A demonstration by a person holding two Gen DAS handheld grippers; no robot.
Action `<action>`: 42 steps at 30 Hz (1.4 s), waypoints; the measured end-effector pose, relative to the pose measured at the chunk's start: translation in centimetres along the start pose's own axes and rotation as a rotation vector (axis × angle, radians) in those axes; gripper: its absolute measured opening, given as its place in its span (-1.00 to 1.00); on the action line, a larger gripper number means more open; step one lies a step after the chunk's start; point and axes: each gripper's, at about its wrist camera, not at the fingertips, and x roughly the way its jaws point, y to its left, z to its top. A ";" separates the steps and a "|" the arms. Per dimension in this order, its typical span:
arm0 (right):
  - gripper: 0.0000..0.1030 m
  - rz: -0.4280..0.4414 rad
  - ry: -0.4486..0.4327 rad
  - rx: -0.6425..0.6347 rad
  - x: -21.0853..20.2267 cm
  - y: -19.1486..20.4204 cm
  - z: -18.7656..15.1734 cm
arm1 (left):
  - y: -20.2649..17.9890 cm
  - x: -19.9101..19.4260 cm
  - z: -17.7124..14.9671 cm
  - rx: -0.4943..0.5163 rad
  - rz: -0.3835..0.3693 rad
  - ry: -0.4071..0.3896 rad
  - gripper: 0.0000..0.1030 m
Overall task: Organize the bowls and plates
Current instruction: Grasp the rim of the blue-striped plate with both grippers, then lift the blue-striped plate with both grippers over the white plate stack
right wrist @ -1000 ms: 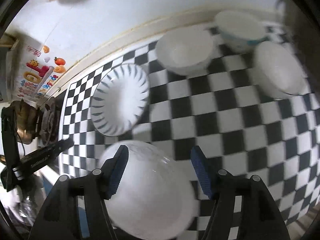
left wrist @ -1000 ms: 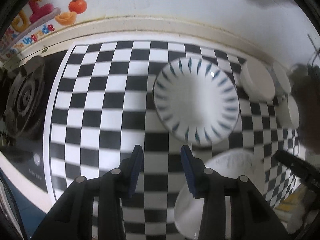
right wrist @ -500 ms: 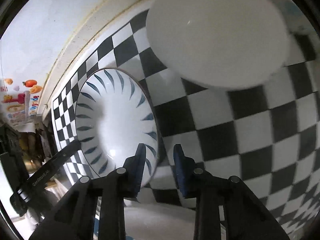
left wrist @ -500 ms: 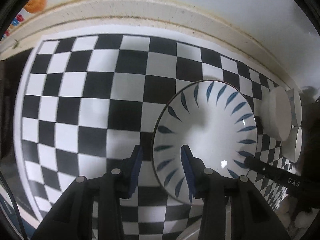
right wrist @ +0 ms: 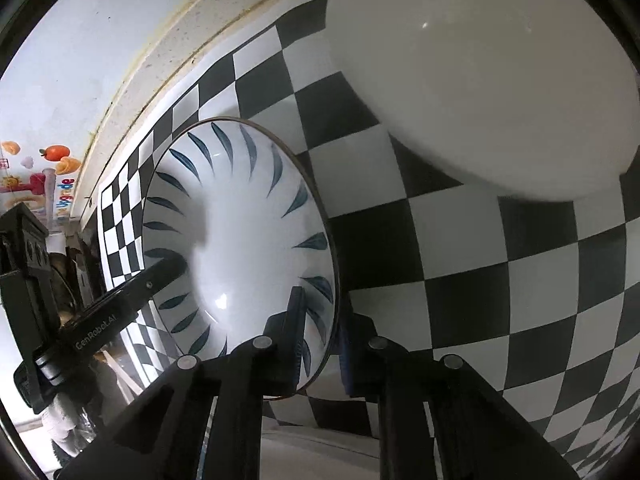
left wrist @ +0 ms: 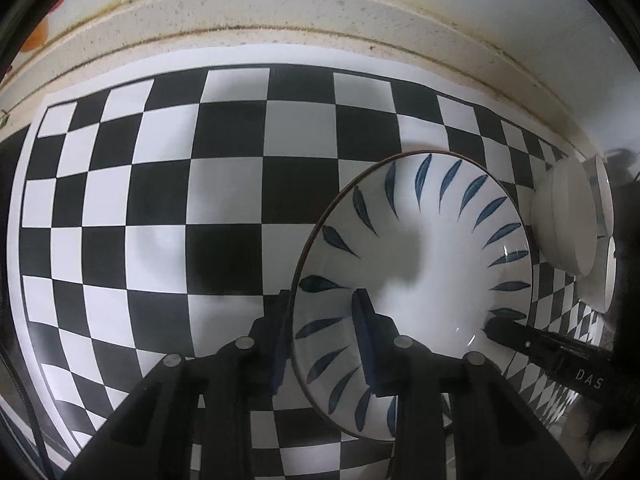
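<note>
A white plate with blue leaf marks [left wrist: 432, 248] lies on the checkered mat; it also shows in the right wrist view [right wrist: 240, 240]. My left gripper [left wrist: 320, 320] straddles its left rim, one finger outside, one over the plate. My right gripper [right wrist: 320, 320] straddles the opposite rim the same way. Both jaws stand narrow around the rim; I cannot tell whether they pinch it. The right gripper's tip [left wrist: 520, 332] shows at the plate's far edge in the left wrist view.
A plain white bowl [right wrist: 480, 80] sits upside down close behind the plate, also at the right of the left wrist view [left wrist: 564, 220]. More white dishes [left wrist: 600, 280] stand beyond it. A wall ledge [left wrist: 280, 12] borders the mat. A white dish rim [right wrist: 320, 448] lies under the right gripper.
Both grippers have moved in from opposite sides onto the blue-leaf plate's rim. The right gripper's jaws have narrowed from wide open.
</note>
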 end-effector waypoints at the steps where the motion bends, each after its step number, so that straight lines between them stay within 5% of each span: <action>1: -0.68 -0.005 -0.008 -0.007 -0.2 0.1 -0.1 | -0.2 -0.1 -0.2 0.007 0.008 -0.008 -0.49; 24: -0.69 0.004 -0.124 -0.108 -6.0 1.5 -3.7 | -1.7 -6.3 -4.2 0.013 0.021 -0.154 -0.53; 42: -0.69 0.045 -0.273 -0.161 -15.0 -0.2 -13.2 | -5.4 -13.8 -11.7 0.082 -0.032 -0.302 -0.52</action>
